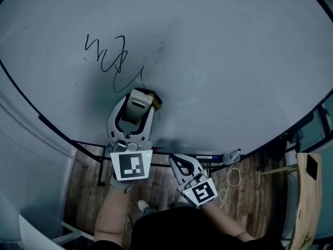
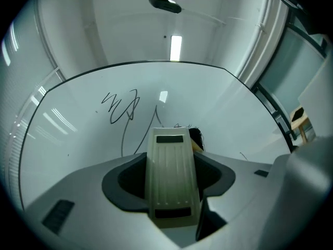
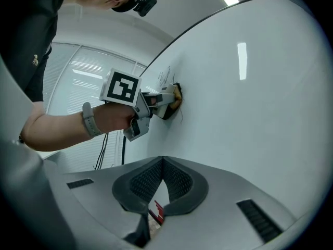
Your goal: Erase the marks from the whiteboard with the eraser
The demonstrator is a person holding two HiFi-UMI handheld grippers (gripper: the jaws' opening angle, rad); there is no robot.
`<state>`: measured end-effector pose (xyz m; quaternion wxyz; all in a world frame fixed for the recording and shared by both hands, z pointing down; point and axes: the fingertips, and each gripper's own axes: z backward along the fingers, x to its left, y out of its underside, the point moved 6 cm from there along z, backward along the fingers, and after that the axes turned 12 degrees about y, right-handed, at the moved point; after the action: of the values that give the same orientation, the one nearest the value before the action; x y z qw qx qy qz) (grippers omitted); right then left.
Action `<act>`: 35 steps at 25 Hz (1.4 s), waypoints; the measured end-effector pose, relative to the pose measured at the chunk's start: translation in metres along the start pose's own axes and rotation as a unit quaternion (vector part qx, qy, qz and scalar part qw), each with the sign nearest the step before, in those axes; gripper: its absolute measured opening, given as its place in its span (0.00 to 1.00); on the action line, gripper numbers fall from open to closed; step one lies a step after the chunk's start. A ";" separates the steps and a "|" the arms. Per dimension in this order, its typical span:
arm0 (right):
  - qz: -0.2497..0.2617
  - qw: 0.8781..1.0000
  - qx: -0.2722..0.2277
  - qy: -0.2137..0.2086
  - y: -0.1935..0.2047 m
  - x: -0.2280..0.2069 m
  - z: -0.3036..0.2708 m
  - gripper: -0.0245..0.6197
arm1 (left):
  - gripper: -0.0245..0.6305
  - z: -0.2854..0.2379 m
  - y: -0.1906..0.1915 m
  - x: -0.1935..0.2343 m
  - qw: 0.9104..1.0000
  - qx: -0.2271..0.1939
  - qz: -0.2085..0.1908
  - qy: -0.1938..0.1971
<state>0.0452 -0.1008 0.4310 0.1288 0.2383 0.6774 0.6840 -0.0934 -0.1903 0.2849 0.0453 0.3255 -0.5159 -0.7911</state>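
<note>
Eraser [image 2: 171, 176] clamped in left gripper [image 1: 137, 108], its far end pressed to whiteboard [image 1: 223, 61] just below and right of black marks [image 1: 110, 58]. Right gripper [image 3: 163, 163] jaws together, empty, low near the board's bottom edge.

The head view looks steeply down the whiteboard [image 1: 218, 61] from above, taking in most of its face and its lower edge. The left gripper view sits close to the board, facing it almost square-on. The right gripper view hangs back off the board's right side (lower too), looking along its face. All three share the marks [image 1: 109, 61] and eraser [image 1: 138, 104].
</note>
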 end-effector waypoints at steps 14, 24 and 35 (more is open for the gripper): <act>0.006 1.000 0.001 -0.002 -0.004 0.020 -0.018 0.08 | 0.44 0.021 0.006 0.059 0.991 -0.039 0.112 -0.061; 0.008 1.000 -0.020 -0.021 -0.015 0.018 -0.036 0.08 | 0.44 0.017 -0.032 0.107 0.993 -0.063 0.051 -0.081; 0.008 0.998 -0.044 -0.033 -0.026 0.010 -0.040 0.08 | 0.44 0.000 -0.107 0.171 0.991 -0.105 -0.001 -0.088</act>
<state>0.0126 -0.1293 0.4077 0.1562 0.2602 0.6403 0.7057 -0.1993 -0.2103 0.1147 0.0322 0.2484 -0.4316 -0.8666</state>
